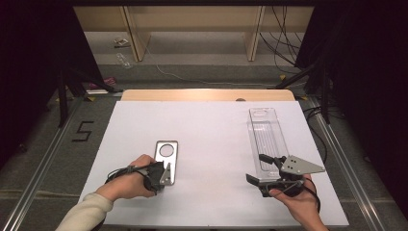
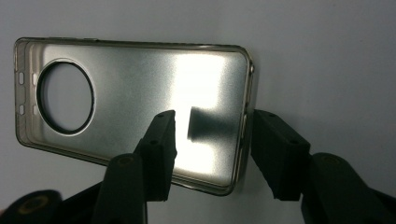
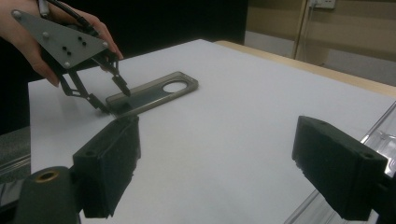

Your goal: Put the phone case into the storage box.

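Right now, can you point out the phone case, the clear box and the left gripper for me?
phone case (image 2: pixel 140 88): left gripper view, on its shiny inner back.
clear box (image 1: pixel 266 134): high view, on the ribbed floor of the box.
left gripper (image 2: pixel 212 133): left gripper view, midway between its fingertips, which straddle the case's end.

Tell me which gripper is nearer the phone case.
Left. The left gripper straddles the near end of the phone case, one jaw over its inside and one just outside its edge. The right gripper sits far across the table by the clear plastic tray.
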`<state>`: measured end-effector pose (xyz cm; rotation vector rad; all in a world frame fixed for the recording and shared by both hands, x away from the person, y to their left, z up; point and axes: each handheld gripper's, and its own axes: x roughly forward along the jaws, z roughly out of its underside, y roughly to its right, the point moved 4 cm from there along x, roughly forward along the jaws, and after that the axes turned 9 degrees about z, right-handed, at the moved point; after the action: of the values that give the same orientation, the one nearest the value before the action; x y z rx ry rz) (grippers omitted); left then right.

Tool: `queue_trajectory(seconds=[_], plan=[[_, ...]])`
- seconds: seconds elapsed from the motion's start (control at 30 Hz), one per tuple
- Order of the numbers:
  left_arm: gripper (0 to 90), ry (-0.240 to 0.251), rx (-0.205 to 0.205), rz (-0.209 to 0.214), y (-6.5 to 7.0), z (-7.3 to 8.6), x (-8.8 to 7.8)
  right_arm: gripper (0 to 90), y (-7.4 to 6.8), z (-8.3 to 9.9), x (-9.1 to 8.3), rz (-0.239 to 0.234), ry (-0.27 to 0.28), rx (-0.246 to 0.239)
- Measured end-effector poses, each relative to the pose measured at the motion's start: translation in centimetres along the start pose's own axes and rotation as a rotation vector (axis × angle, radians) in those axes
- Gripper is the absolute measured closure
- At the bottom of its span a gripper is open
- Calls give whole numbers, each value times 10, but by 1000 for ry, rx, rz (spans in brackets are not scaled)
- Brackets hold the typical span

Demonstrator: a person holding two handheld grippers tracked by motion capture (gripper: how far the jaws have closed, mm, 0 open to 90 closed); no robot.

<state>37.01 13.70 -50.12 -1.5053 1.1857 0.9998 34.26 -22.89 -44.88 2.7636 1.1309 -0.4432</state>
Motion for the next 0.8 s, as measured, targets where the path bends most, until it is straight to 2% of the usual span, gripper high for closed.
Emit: queue_trajectory(seconds=[0.3,0.67,0.8], plan=[[573,-15,24,8,0,-2,0,166,-1,0,1,-4,-1,-1],[661,-12,16,33,3,-2,1,166,-1,1,1,-4,-3,-1],[685,-16,35,31,3,-3,1,166,0,1,1,-2,-5,0]])
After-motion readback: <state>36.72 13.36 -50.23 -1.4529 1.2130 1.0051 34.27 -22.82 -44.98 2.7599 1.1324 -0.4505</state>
